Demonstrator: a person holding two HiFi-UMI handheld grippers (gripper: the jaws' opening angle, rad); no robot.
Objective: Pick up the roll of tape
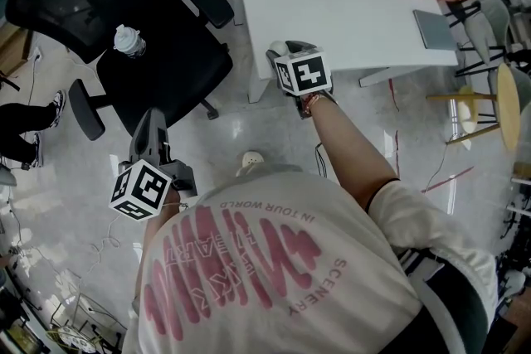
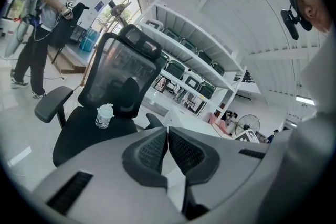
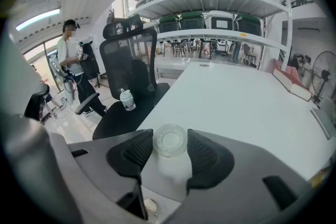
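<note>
At the table (image 3: 236,97) corner, your right gripper (image 3: 170,139) stood spread around the clear roll (image 3: 169,143), pads just beside its sides, your left gripper (image 2: 167,136) pressed together, empty; the roll looked light, stiff, slick, best pinched across its outer wall.

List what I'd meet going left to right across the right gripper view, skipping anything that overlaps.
In order: standing person → bottle → roll of tape → red book → fan.
</note>
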